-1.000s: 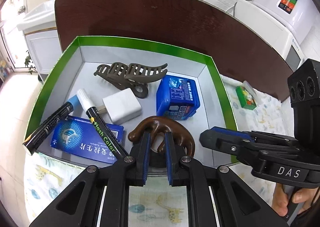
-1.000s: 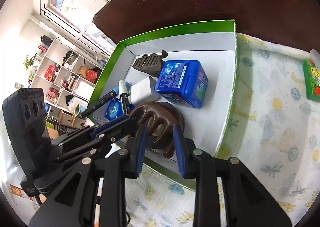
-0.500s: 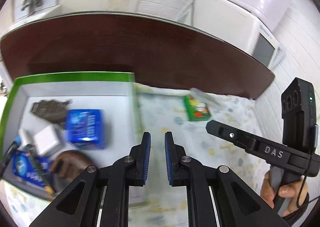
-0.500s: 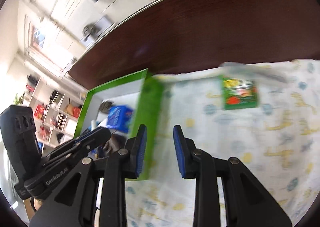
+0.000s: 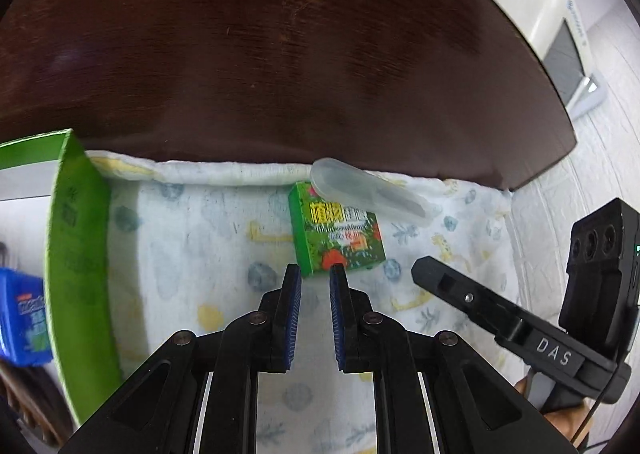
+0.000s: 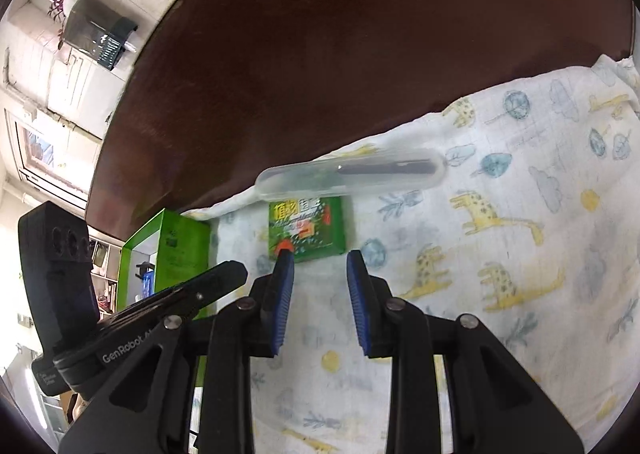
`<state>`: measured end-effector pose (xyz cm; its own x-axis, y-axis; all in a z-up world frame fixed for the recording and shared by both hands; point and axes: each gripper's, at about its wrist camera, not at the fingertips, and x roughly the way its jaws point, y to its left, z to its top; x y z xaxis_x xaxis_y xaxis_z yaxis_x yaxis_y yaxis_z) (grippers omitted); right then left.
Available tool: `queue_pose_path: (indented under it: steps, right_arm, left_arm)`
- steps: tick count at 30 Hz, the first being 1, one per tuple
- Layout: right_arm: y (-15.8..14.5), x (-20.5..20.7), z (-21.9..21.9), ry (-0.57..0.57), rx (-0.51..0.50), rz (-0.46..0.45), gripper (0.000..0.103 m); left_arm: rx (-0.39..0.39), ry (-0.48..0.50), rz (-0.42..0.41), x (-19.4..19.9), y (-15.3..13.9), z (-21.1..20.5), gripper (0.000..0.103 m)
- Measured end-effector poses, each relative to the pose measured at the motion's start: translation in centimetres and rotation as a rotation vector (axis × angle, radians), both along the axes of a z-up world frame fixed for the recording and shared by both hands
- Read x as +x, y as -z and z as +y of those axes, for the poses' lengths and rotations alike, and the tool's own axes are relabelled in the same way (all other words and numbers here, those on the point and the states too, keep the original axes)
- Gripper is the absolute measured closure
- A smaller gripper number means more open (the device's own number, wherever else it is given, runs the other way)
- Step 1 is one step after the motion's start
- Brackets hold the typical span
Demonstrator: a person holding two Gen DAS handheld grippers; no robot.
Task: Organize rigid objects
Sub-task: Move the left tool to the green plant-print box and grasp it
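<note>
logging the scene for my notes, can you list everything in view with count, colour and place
small box: 1, green with printed label, on the cloth ahead of both claws
clear case: 1, translucent with a dark item inside, resting across the small box's far edge
tray: 1, green walls, at left
blue pack: 1, blue, inside the tray
cloth: 1, white with animal print, over the table
table: 1, dark brown wood
left claw: 1, black with blue pads, open, empty
right claw: 1, same colours, open, empty
</note>
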<state>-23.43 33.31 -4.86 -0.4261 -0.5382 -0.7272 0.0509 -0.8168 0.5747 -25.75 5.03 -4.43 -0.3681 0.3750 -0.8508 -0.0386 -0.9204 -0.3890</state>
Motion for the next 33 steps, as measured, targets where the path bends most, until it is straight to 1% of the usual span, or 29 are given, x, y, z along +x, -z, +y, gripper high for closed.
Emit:
queue_pose_path:
  steps: [3,6,7,9,10,14,16,18,19,21,25,33]
  right_arm:
    - [0.7,-1.0,-0.2,-0.009,-0.010,-0.012,0.075]
    - [1.4,-1.8,-0.5,-0.013,-0.020,-0.025,0.075]
    - [1.5,-2.0,-0.6,-0.014,-0.023,-0.028,0.075]
    - [1.8,-2.3,-0.7,-0.012,-0.024,-0.032,0.075]
    - [1.9,-2.4,-0.7,-0.011,-0.025,-0.035,0.075]
    - [2.3,-3.0,-0.7,-0.006,-0.038,-0.043,0.075]
    - [2.5,-3.2,-0.6,-0.003,-0.049,-0.049,0.076]
    - [2.9,-3.6,-0.6,-0.009,-0.078,-0.062,0.076]
    - [3.1,-3.6,-0.6,-0.019,-0.101,-0.076,0.075]
    - [3.0,-3.5,-0.8,-0.028,-0.095,-0.072,0.075]
    - [2.4,-2.3,-1.1,-0.046,-0.093,-0.072,0.074]
    - [0.2,0.9,-2.1,-0.083,-0.124,-0.044,0.074]
  left_arm:
    - [-0.015,-0.017,-0.016,-1.0,0.7,0.1,0.091]
    - [-0.006,-0.024,-0.038,-1.8,1.4,0.1,0.089]
    - [0.006,-0.027,-0.035,-1.9,1.5,0.1,0.086]
    - [0.002,-0.028,-0.035,-2.0,1.5,0.2,0.070]
    - [-0.001,-0.028,-0.032,-2.0,1.5,0.4,0.068]
    - [-0.016,0.001,-0.015,-2.1,1.7,1.1,0.067]
    - [-0.002,-0.007,-0.006,-2.3,1.9,0.8,0.068]
    - [0.034,0.001,-0.008,-2.5,2.1,0.6,0.076]
    - [0.025,0.001,-0.004,-2.4,2.0,0.6,0.076]
    - [0.014,0.014,0.000,-2.3,1.9,0.6,0.076]
    - [-0.003,0.032,0.019,-0.8,1.2,0.3,0.076]
    - [-0.047,0.042,0.099,3.0,-1.7,-0.8,0.076]
